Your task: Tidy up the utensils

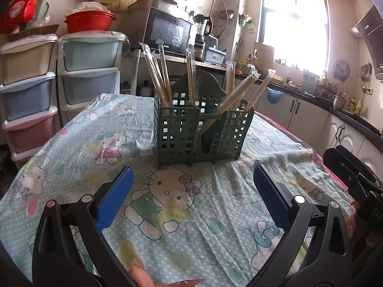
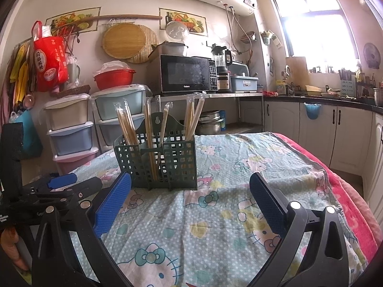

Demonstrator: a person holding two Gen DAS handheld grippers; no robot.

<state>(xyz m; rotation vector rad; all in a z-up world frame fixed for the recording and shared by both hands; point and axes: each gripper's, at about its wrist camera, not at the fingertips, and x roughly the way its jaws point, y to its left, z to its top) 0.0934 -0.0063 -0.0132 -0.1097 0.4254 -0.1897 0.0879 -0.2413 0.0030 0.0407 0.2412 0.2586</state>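
Observation:
A dark green slotted utensil caddy stands on the cartoon-print tablecloth. Several wrapped pairs of wooden chopsticks stand in its compartments, some leaning right. My left gripper is open and empty, its blue pads wide apart in front of the caddy. In the right wrist view the caddy sits ahead and left, with chopsticks upright in it. My right gripper is open and empty, just right of the caddy. The left gripper's body shows at the left edge.
Stacked plastic drawers stand behind the table at left, a microwave on a steel shelf behind. Kitchen counter and cabinets run along the right. A red blanket edge hangs at the table's right side.

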